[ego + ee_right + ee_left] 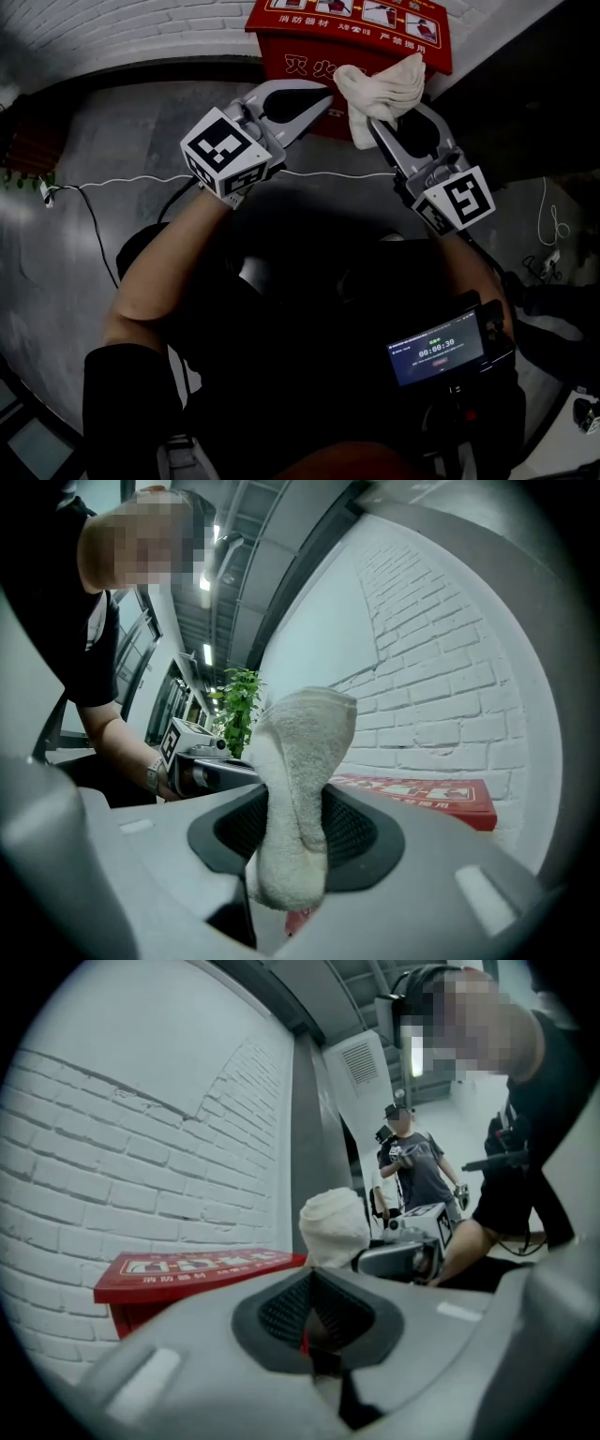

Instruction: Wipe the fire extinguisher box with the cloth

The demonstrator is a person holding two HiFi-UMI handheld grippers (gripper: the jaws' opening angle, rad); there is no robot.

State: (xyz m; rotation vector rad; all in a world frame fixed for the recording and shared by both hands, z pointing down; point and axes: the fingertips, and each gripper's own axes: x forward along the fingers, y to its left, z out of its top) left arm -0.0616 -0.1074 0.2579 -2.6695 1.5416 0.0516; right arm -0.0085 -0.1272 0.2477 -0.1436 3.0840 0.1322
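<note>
A red fire extinguisher box (pixel 349 28) with white lettering stands against the white brick wall; its lid also shows in the left gripper view (pixel 187 1267) and the right gripper view (pixel 427 794). My right gripper (pixel 375 127) is shut on a white cloth (pixel 382 92), which bunches up in front of the box's upper front edge; the cloth (pixel 295 789) stands up between the jaws. My left gripper (pixel 323 97) is shut with nothing in it, its tip beside the cloth (pixel 335 1227) and near the box front.
A white cable (pixel 112 183) runs across the grey floor in front of the box. A device with a lit screen (pixel 438 350) hangs at the person's waist. Another person (pixel 412 1162) stands farther back. A green plant (pixel 239 705) is in the distance.
</note>
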